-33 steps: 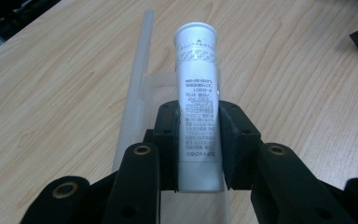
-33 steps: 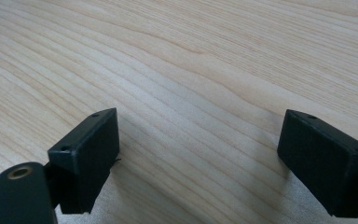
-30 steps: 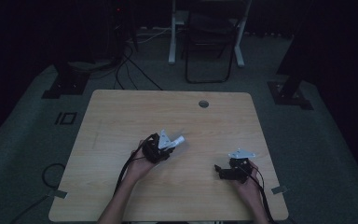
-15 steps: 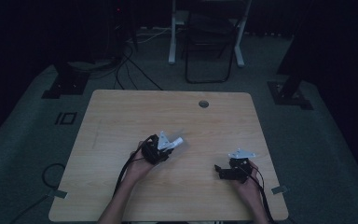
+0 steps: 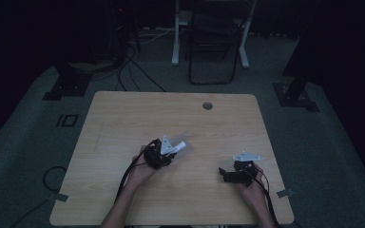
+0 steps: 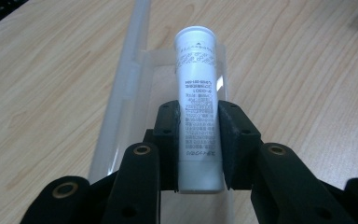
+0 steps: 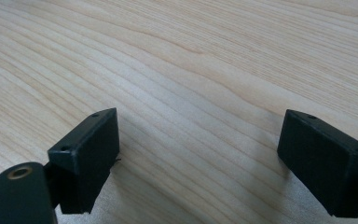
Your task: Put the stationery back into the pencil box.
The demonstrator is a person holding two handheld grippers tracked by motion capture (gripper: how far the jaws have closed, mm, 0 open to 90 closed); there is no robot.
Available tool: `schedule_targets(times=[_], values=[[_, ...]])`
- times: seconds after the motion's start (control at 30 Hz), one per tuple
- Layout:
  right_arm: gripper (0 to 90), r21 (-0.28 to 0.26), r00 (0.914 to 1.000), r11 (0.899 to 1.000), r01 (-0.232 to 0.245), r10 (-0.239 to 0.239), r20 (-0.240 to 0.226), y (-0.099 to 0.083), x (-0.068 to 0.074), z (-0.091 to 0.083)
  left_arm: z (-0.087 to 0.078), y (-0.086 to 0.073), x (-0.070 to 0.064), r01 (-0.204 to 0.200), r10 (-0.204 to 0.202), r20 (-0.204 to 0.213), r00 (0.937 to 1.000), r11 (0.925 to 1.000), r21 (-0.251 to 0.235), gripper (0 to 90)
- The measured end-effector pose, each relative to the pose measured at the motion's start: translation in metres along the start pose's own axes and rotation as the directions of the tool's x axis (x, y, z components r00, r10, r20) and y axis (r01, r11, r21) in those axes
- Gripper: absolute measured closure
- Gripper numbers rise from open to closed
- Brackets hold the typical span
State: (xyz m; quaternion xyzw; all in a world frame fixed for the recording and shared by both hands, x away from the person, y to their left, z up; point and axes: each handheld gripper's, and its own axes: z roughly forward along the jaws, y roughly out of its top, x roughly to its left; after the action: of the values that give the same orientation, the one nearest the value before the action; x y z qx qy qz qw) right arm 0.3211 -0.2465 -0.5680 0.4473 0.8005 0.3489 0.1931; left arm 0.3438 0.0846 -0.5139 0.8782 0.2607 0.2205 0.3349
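My left gripper [image 6: 199, 140] is shut on a white tube [image 6: 197, 100] with small printed text, its cap end pointing away. The tube lies over a clear plastic tray [image 6: 135, 88] resting on the wooden table. From above, the left gripper [image 5: 167, 153] sits near the table's middle with the white tube [image 5: 179, 146] poking out to its right. My right gripper [image 7: 198, 161] stands open just above bare wood, nothing between its black jaws. From above, the right gripper [image 5: 225, 174] is near the front right of the table.
The wooden table [image 5: 123, 118] has a round cable hole [image 5: 207, 105] at the back. A chair [image 5: 213, 42] and stand feet sit on the dark floor beyond it. Cables trail from both grippers toward the front edge.
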Motion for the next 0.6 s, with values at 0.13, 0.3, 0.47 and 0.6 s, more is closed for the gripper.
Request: schedule_targets(times=[0.13, 0.3, 0.47, 0.6], values=[[12.6, 0.000, 1.0000, 1.000, 0.000, 0.000, 0.000, 0.0000, 0.0000, 0.0000, 0.0002, -0.0004, -0.0043, -0.009, 0.009, 0.000, 1.0000, 1.0000, -0.003, 71.0], [12.6, 0.000, 1.0000, 1.000, 0.000, 0.000, 0.000, 0.0000, 0.0000, 0.0000, 0.0029, -0.0036, -0.0061, -0.012, 0.012, -0.003, 0.9999, 0.9999, 0.008, 70.9], [12.6, 0.000, 1.0000, 1.000, 0.000, 0.000, 0.000, 0.0000, 0.0000, 0.0000, 0.0045, -0.0068, -0.0066, -0.020, 0.020, -0.008, 0.9998, 0.9996, 0.018, 70.9], [12.6, 0.000, 1.0000, 1.000, 0.000, 0.000, 0.000, 0.0000, 0.0000, 0.0000, 0.0059, -0.0084, -0.0068, -0.022, 0.023, -0.017, 0.9996, 0.9995, 0.023, 70.9]])
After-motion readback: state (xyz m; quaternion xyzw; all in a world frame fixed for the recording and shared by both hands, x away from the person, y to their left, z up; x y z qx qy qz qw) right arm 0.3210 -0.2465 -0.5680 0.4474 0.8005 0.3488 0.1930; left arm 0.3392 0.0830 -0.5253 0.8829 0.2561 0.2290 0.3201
